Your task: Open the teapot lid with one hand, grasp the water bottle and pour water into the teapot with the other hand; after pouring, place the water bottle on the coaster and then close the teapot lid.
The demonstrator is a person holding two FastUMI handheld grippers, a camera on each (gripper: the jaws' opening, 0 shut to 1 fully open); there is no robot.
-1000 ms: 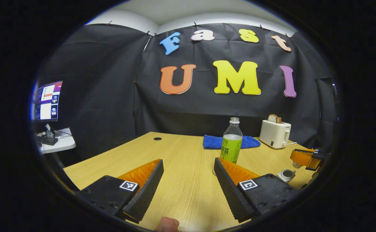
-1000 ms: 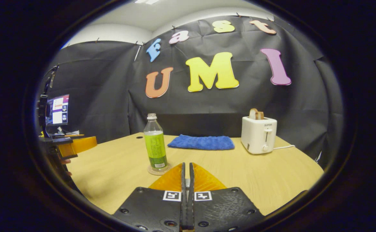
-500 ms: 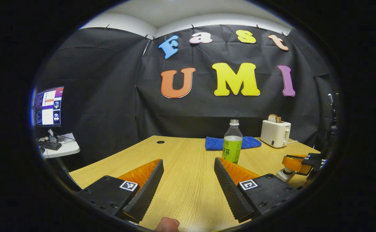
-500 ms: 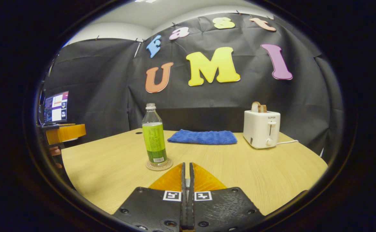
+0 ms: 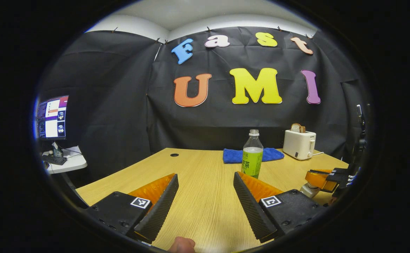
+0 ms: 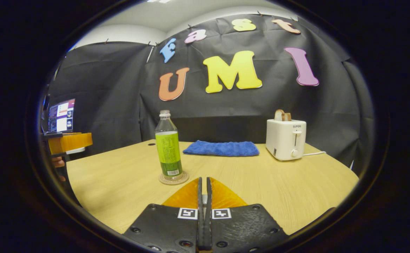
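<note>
Late stage of the task. The water bottle (image 6: 169,147) stands upright on the coaster (image 6: 173,178), toward the middle of the surface (image 6: 268,182), so pouring and set-down appear complete. The right gripper (image 6: 204,196) has its fingers pressed together; in the left gripper view it (image 5: 322,179) sits directly over the lid (image 5: 309,189) of what appears to be the teapot, near the surface's front right edge, the pot itself hidden. Whether the lid is seated cannot be told; closing it is judged the remaining step. The left gripper (image 5: 205,191) holds its fingers wide apart, gripping nothing. A blue cloth (image 6: 222,148) and a toaster (image 6: 286,139) lie along the far edge, well clear; nothing obstructs the lid.
</note>
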